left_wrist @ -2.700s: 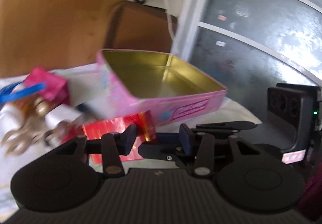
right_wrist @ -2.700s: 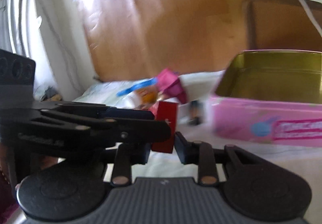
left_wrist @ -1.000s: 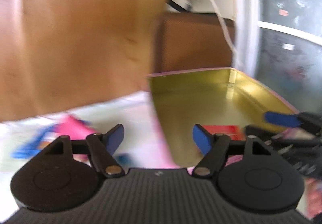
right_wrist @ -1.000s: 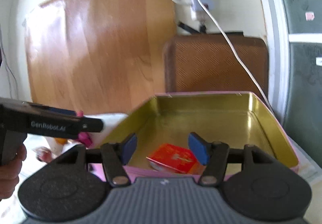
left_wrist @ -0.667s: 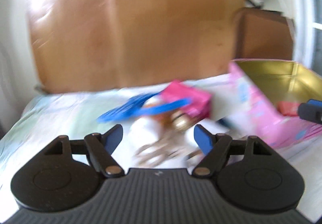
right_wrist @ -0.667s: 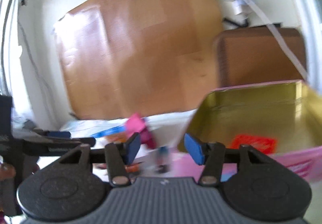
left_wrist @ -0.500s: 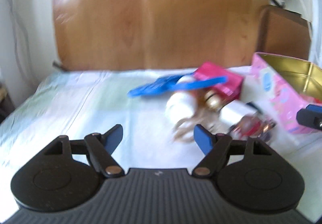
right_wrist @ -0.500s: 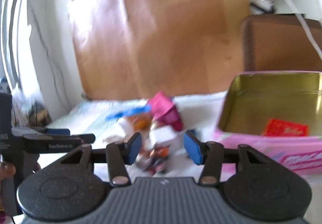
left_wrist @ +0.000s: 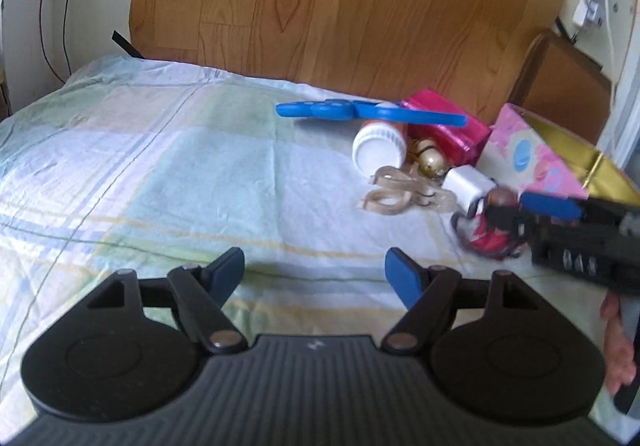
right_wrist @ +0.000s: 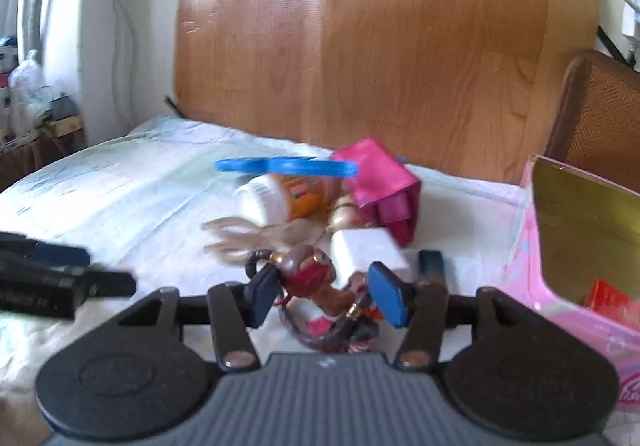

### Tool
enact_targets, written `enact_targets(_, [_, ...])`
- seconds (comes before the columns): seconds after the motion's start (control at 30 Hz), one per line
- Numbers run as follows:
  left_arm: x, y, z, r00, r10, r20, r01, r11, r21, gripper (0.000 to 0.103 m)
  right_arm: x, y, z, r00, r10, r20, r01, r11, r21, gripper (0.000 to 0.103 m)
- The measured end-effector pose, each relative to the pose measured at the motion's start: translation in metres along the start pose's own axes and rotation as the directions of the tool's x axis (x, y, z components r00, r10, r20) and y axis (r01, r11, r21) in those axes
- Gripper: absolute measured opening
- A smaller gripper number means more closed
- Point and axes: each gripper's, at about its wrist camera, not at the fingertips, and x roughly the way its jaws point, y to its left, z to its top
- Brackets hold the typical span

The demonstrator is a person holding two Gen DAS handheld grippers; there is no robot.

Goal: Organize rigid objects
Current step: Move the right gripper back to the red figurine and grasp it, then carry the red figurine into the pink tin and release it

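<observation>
A pile of small items lies on the bed: a red-brown toy figure (right_wrist: 316,282), a white charger cube (right_wrist: 366,250), a white-capped orange bottle (right_wrist: 276,199), a blue flat tool (right_wrist: 286,165), a magenta box (right_wrist: 380,181) and clear scissors-like loops (left_wrist: 394,195). My right gripper (right_wrist: 326,296) is open, its jaws either side of the toy figure, which also shows in the left wrist view (left_wrist: 490,230). My left gripper (left_wrist: 314,274) is open and empty over bare sheet. The pink tin (right_wrist: 560,258) at the right holds a red packet (right_wrist: 608,302).
A wooden headboard (left_wrist: 340,5) stands behind the bed. A brown case (right_wrist: 600,117) stands behind the tin. A pale checked sheet (left_wrist: 140,165) covers the bed. Cables and a plug hang on the wall at the upper right.
The red packet went from the grippers into the tin. Both grippers then swung left from the tin to the pile; the right one now brackets the toy figure.
</observation>
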Motion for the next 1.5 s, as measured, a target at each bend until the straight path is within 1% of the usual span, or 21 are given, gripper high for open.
enact_targets(0.03, [-0.001,0.002,0.0,1.0,-0.013,0.001,0.013,1.0,-0.007,0.079,-0.009,0.004,-0.004,1.0,0.026,0.003,-0.025,0.999,-0.023,0.049])
enact_targets(0.07, [-0.003,0.004,-0.001,1.0,-0.027,-0.001,0.026,1.0,-0.015,0.079,-0.02,0.01,-0.01,0.999,0.052,0.009,-0.051,0.997,-0.056,0.041])
enact_targets(0.13, [-0.005,0.005,0.0,0.998,-0.059,-0.011,0.059,0.998,-0.034,0.08,-0.04,0.021,-0.025,0.992,0.121,-0.019,-0.122,0.989,-0.089,0.043])
enact_targets(0.17, [-0.003,0.005,0.0,0.997,-0.076,-0.018,0.075,0.996,-0.039,0.08,-0.05,0.025,-0.034,0.989,0.144,-0.029,-0.146,0.985,-0.092,0.051])
enact_targets(0.27, [-0.004,-0.006,-0.002,0.99,-0.137,-0.036,0.136,0.99,-0.04,0.08,-0.077,0.033,-0.053,0.988,0.157,0.002,-0.155,0.981,-0.114,0.055])
enact_targets(0.4, [-0.001,-0.031,-0.002,0.981,-0.183,-0.057,0.184,0.983,0.011,0.08,-0.091,0.015,-0.052,0.987,0.151,0.046,-0.15,0.988,-0.036,0.055])
enact_targets(0.53, [0.01,-0.048,0.004,0.978,-0.192,-0.077,0.196,0.979,0.052,0.078,-0.076,-0.014,-0.038,0.991,0.131,0.037,-0.134,0.987,0.089,0.055])
enact_targets(0.57, [0.014,-0.05,0.005,0.975,-0.202,-0.094,0.207,0.977,0.051,0.077,-0.071,-0.02,-0.037,0.991,0.133,0.029,-0.135,0.983,0.122,0.055])
enact_targets(0.63, [0.023,-0.051,0.006,0.963,-0.234,-0.13,0.239,0.971,0.028,0.069,-0.058,-0.031,-0.036,0.991,0.136,0.006,-0.135,0.975,0.175,0.054])
enact_targets(0.67, [0.027,-0.051,0.005,0.956,-0.253,-0.15,0.257,0.966,0.01,0.065,-0.054,-0.033,-0.036,0.991,0.136,-0.002,-0.133,0.974,0.186,0.052])
enact_targets(0.73, [0.035,-0.047,0.004,0.94,-0.3,-0.16,0.299,0.954,-0.036,0.061,-0.039,-0.038,-0.038,0.992,0.121,-0.029,-0.113,0.973,0.202,0.048])
enact_targets(0.8, [0.043,-0.048,0.004,0.922,-0.349,-0.165,0.342,0.937,-0.072,0.05,-0.028,-0.041,-0.038,0.99,0.138,-0.043,-0.125,0.968,0.219,0.042])
enact_targets(0.83, [0.047,-0.049,0.004,0.913,-0.369,-0.176,0.359,0.929,-0.088,0.049,-0.022,-0.043,-0.038,0.985,0.169,-0.046,-0.154,0.96,0.235,0.032])
enact_targets(0.87, [0.049,-0.051,0.004,0.916,-0.362,-0.173,0.352,0.932,-0.085,0.049,-0.019,-0.044,-0.039,0.98,0.197,-0.04,-0.182,0.952,0.245,0.024])
enact_targets(0.9, [0.049,-0.055,0.004,0.92,-0.351,-0.174,0.344,0.936,-0.069,0.049,-0.019,-0.043,-0.037,0.978,0.202,-0.044,-0.185,0.951,0.247,0.024])
enact_targets(0.97, [0.046,-0.061,0.005,0.922,-0.344,-0.179,0.338,0.939,-0.061,0.049,-0.022,-0.041,-0.036,0.981,0.191,-0.044,-0.175,0.954,0.243,0.024])
enact_targets(1.1, [0.033,-0.073,0.02,0.899,-0.414,-0.144,0.408,0.91,-0.072,0.049,-0.051,-0.049,-0.033,0.989,0.137,0.049,-0.144,0.967,0.211,0.023])
enact_targets(1.17, [0.026,-0.092,0.034,0.89,-0.44,-0.119,0.439,0.898,-0.033,0.049,-0.07,-0.059,-0.028,0.99,0.09,0.112,-0.111,0.975,0.191,0.022])
enact_targets(1.27, [0.026,-0.134,0.057,0.881,-0.462,-0.098,0.468,0.882,0.052,0.049,-0.085,-0.086,-0.02,0.986,0.029,0.163,-0.064,0.975,0.212,0.023])
enact_targets(1.37, [0.039,-0.174,0.073,0.862,-0.497,-0.105,0.506,0.857,0.099,0.049,-0.093,-0.121,-0.015,0.983,-0.046,0.178,-0.001,0.967,0.255,0.023])
enact_targets(1.5, [0.064,-0.22,0.082,0.836,-0.531,-0.137,0.547,0.827,0.134,0.049,-0.097,-0.164,-0.021,0.981,-0.116,0.158,0.061,0.946,0.318,0.023])
